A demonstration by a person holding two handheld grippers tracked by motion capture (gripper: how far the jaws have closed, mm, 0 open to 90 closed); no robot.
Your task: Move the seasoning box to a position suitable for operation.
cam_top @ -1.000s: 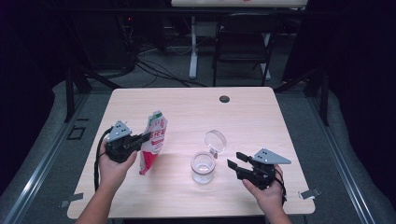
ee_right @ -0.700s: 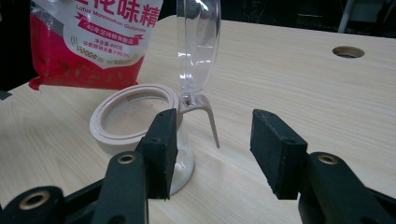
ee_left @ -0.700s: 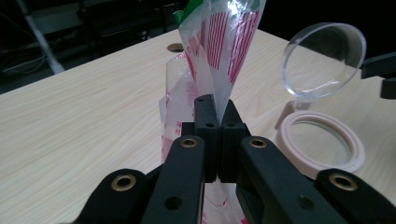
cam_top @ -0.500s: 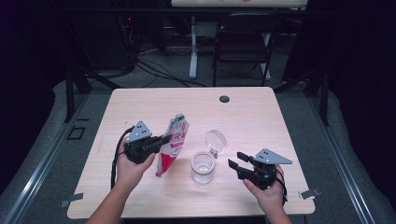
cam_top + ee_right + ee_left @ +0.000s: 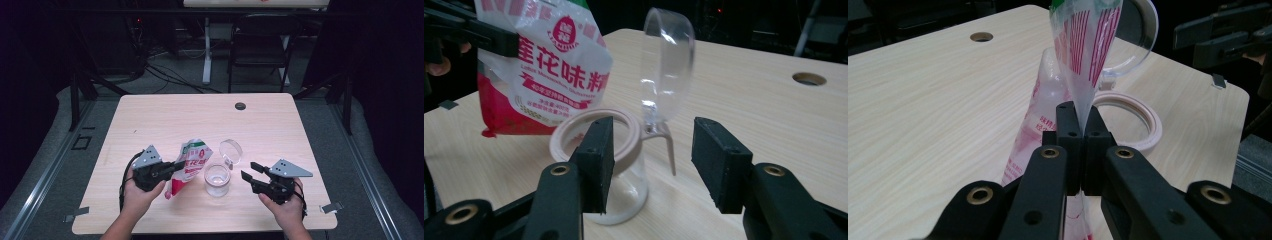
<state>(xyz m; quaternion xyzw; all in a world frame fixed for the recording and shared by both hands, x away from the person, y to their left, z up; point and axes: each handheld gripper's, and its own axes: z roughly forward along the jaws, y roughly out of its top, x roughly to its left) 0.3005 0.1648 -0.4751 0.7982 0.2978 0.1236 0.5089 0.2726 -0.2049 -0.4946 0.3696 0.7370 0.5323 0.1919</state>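
A red and white printed pouch (image 5: 193, 161) hangs from my left gripper (image 5: 176, 167), which is shut on the pouch's edge (image 5: 1088, 45). The pouch's upper end leans right, close beside the rim of a clear jar (image 5: 217, 180). That jar has a pink rim (image 5: 1149, 116), and its clear hinged lid (image 5: 230, 149) is flipped up and open. My right gripper (image 5: 251, 171) stands open to the right of the jar at the same height. In the right gripper view the jar (image 5: 626, 187) sits just beyond the open jaws, nothing between the pads, with the pouch (image 5: 549, 65) behind it at left.
The light wooden table (image 5: 200, 115) has a round cable hole (image 5: 240, 106) near its far edge. A dark chair (image 5: 260, 45) and a desk leg stand on the floor beyond the table. Both forearms come in over the table's near edge.
My left gripper has carried the pouch to the right and slightly down, from the table's left side to right beside the jar. The right gripper has stayed where it was.
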